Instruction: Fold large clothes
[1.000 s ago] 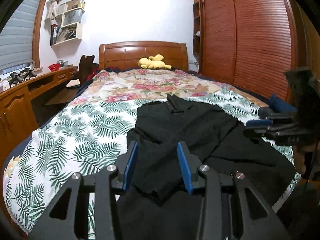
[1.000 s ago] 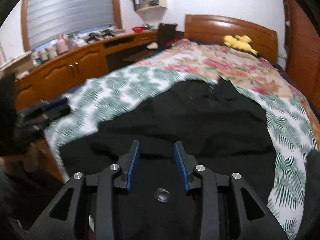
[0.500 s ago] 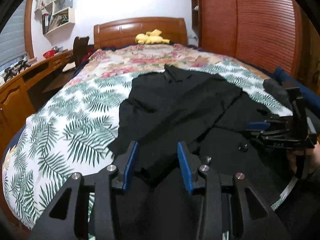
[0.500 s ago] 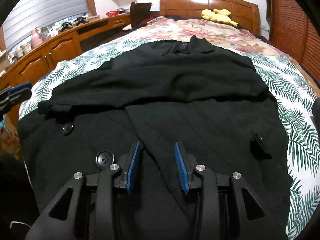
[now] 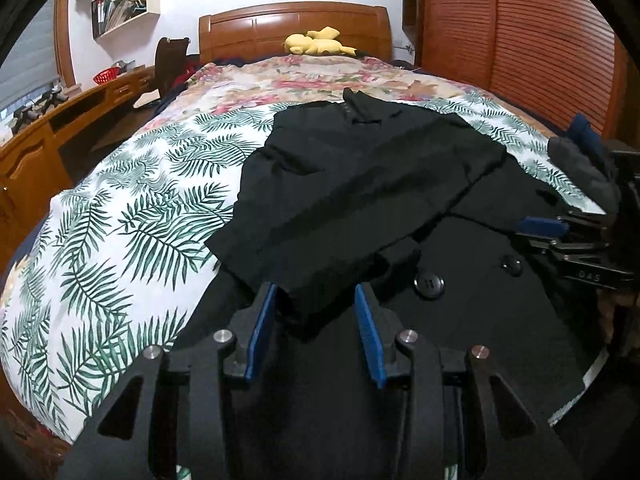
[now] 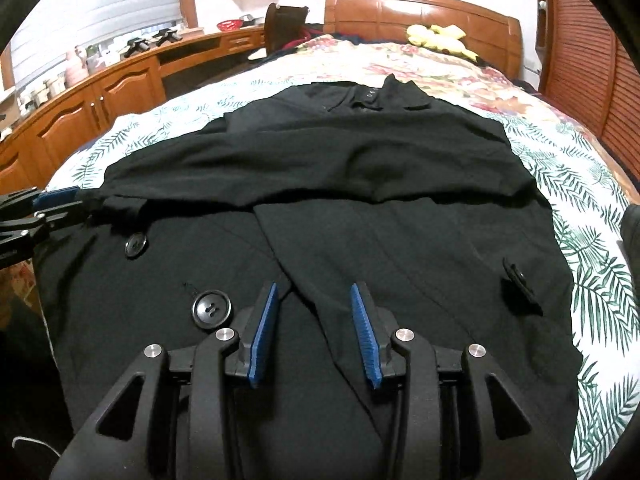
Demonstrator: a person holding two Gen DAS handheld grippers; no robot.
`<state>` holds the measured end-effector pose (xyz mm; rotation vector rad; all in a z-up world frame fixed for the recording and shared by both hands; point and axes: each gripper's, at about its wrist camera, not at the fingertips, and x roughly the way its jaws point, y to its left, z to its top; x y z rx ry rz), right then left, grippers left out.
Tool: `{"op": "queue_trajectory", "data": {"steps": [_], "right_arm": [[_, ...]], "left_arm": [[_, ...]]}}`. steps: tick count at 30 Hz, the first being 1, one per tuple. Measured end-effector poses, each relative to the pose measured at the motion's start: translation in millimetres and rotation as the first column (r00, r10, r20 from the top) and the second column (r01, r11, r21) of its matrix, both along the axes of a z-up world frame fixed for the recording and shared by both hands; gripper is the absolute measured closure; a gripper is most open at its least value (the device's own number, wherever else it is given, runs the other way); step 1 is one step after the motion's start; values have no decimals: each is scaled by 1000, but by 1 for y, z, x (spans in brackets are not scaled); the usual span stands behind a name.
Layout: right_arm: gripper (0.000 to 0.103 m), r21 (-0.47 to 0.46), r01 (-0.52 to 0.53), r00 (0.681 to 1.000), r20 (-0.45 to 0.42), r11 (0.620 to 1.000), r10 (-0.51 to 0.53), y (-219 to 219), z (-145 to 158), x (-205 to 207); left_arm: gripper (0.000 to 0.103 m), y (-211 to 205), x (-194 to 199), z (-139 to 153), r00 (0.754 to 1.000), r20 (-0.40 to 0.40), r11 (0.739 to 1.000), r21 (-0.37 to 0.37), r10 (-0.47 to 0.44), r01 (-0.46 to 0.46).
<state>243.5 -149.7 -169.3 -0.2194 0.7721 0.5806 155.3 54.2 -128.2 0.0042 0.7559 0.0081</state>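
Lettering first: only readable bit is "DAS" in pale letters on the side of the right gripper [image 5: 540,229], seen from the left wrist view. The small marks at the collar of the black coat [image 6: 320,208] are too tiny to read. Coat lies spread on the bed [image 5: 120,208], on a leaf-print cover, collar toward the headboard [image 6: 420,12]. Its upper half looks folded across the body, so a long black band runs sideways. Two big black buttons [image 6: 211,309] show on the lower front, plus a small tab on the far side. Left gripper [image 5: 316,316] hangs over a sleeve end, jaws spread wide, nothing held. Right gripper's jaws are released too, over the lower front. Yellow plush toy [image 5: 316,42] sits by the headboard.
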Motion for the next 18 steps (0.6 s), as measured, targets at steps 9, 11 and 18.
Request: {"op": "queue_trajectory", "data": {"steps": [9, 11, 18], "right_arm": [[64, 5, -3, 1000, -2, 1000, 3, 0, 1, -1], [64, 6, -4, 1000, -1, 1000, 4, 0, 1, -1], [64, 7, -12, 1000, 0, 1000, 12, 0, 1, -2]], "left_arm": [[98, -1, 8, -7, 1000, 0, 1000, 24, 6, -6], [100, -5, 5, 0, 1000, 13, 1000, 16, -14, 14], [100, -38, -26, 41, 990, 91, 994, 27, -107, 105]]}}
